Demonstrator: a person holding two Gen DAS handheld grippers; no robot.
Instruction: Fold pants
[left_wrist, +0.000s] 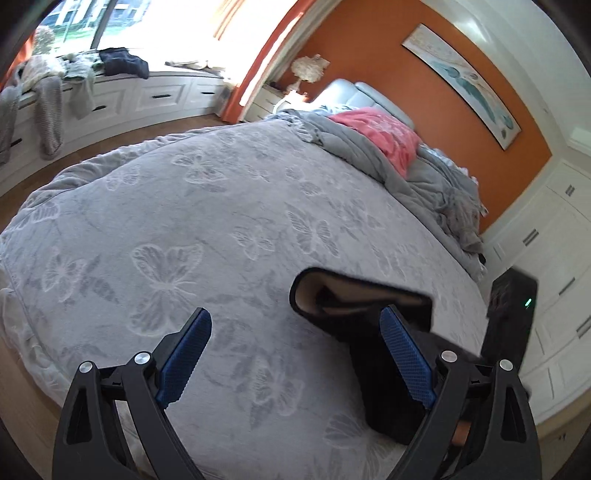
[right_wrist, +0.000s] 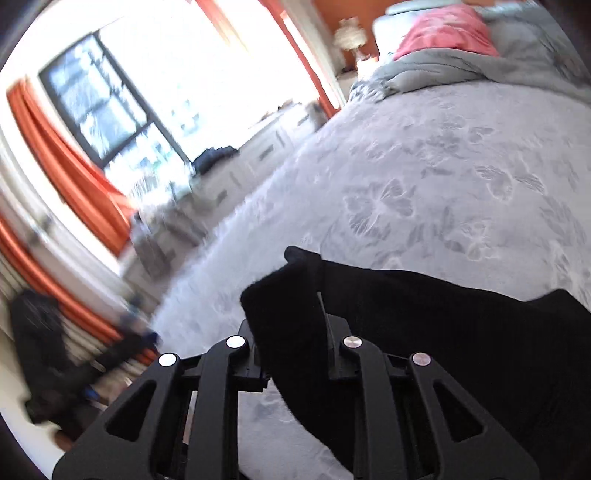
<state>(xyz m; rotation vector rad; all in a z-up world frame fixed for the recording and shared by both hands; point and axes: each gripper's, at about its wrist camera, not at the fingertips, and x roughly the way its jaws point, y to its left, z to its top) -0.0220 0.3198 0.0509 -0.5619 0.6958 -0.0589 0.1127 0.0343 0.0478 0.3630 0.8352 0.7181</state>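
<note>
Right wrist alone shows gripper (right_wrist: 291, 321) clamping pants (right_wrist: 443, 332).

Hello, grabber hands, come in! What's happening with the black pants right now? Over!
Left gripper open, empty. Right gripper shut on black pants, lifting an edge off the grey bedspread. Nothing in the way.

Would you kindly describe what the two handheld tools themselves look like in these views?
The left tool has a glossy black plastic frame of angled linkage arms with triangular cut-outs, joined by round silver pins. Its two fingers carry blue pads with a fine ribbed texture. The right tool has the same black frame and silver pins; its pads are mostly hidden. No cables, markings or sleeves are visible.
</note>
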